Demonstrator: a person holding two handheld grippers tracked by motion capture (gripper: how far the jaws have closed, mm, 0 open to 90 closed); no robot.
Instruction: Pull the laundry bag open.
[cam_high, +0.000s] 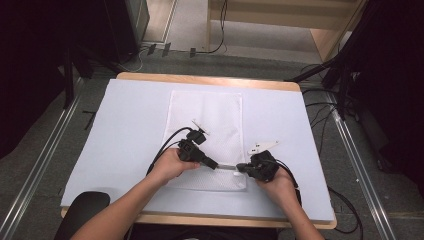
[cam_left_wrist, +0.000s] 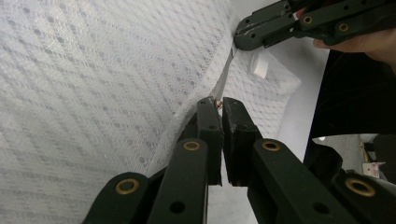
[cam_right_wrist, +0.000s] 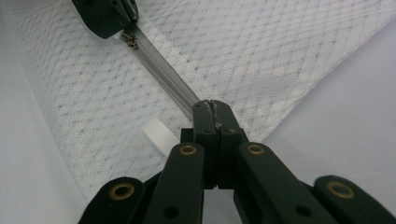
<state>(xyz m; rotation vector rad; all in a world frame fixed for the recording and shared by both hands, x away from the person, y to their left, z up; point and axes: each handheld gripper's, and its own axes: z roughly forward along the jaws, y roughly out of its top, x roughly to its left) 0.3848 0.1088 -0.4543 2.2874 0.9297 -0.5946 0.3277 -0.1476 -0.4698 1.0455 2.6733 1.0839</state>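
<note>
Count: one white mesh bag, one zipper along its near edge, one white ribbed tab, two grippers, one table covered by one pale sheet.

The bag lies flat on the sheet, centre of the table, long side running away from the person. Both grippers meet at its near edge.

Left gripper: jaws nearly together, tips pinched on the small brass zipper pull.

Right gripper: jaws fully together, clamped on the bag's edge at the end of the zipper tape.

High view: gives the layout, both forearms coming in from below, left gripper and right gripper facing each other tip to tip with a short stretch of zipper between them. Pull and tab are too small to tell there.

Left gripper view: brass pull between its own tips, the mesh weave close up, the right gripper farther off at the zipper's far end.

Right gripper view: grey zipper tape running taut from its tips to the left gripper, with the ribbed tab just beside its own jaws.
</note>
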